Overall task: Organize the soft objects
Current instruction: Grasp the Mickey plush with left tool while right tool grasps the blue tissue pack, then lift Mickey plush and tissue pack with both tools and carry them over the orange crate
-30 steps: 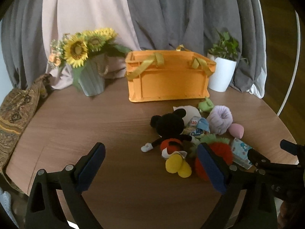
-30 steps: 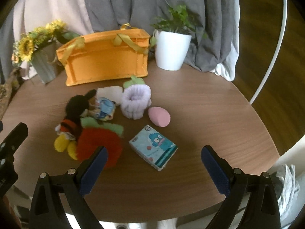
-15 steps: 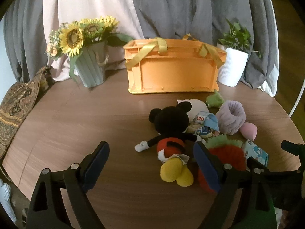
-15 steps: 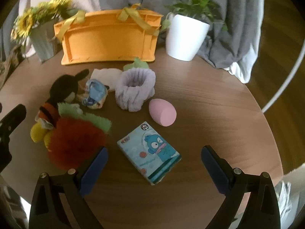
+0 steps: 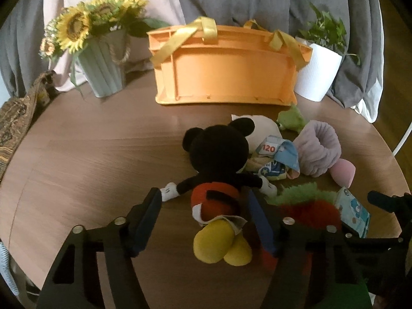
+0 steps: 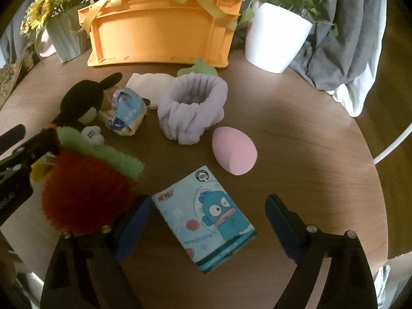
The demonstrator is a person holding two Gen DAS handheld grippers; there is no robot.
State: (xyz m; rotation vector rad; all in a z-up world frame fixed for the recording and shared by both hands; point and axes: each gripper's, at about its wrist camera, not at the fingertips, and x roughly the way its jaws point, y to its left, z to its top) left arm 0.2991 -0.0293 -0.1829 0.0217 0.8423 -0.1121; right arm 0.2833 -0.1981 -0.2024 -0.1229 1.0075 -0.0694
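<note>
A black mouse plush (image 5: 219,154) in red shorts with yellow shoes lies face down on the round wooden table (image 5: 90,159). My left gripper (image 5: 203,221) straddles its legs, and the jaws are closing without pressing on it. In the right wrist view a blue cartoon tissue pack (image 6: 206,216) lies flat between the fingers of my right gripper (image 6: 207,224). Those jaws are closing too, with gaps on both sides. An orange basket (image 5: 226,72) with yellow straps stands at the back.
A red furry toy (image 6: 87,193) with a green top lies against the plush. Near it are a purple fluffy band (image 6: 193,110), a pink egg sponge (image 6: 233,149), a small blue bundle (image 6: 126,113) and a white cloth (image 6: 149,82). A sunflower vase (image 5: 103,64) and white plant pot (image 6: 275,41) flank the basket.
Both grippers have come down and forward over the table. The plush now lies between the left fingers and the tissue pack between the right ones, and both pairs of jaws have narrowed.
</note>
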